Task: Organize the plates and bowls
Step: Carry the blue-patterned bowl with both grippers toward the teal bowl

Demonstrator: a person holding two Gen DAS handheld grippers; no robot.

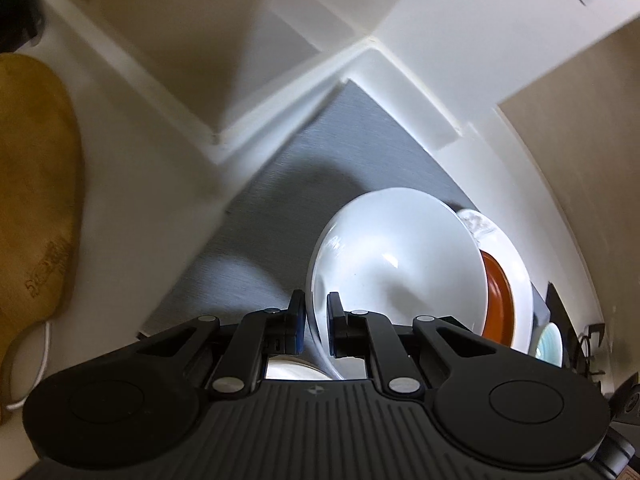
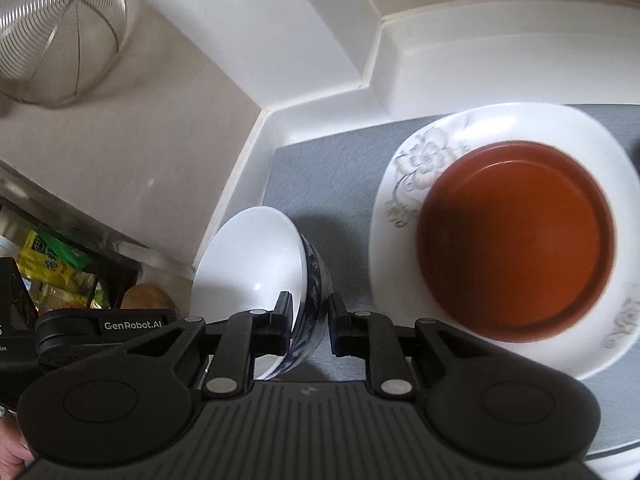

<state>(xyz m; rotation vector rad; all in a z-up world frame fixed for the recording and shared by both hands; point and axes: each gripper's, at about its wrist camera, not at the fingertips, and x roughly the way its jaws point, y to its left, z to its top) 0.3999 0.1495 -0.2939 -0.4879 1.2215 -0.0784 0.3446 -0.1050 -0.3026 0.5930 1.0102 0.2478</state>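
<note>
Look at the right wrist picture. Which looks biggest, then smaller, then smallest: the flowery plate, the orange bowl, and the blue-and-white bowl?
1. flowery plate, biggest.
2. orange bowl, sitting on that plate.
3. blue-and-white bowl, smallest-looking, with its rim between the right tongs.

It is tilted and nearer the camera, so bowl order is unsure.

Bare grey mat (image 2: 320, 176) lies open between the white bowl (image 2: 248, 256) and the floral plate (image 2: 412, 160) carrying the orange dish (image 2: 516, 236). White ledges (image 1: 224, 136) wall the mat's far corner; a wire strainer (image 2: 52, 32) stands well apart.
</note>
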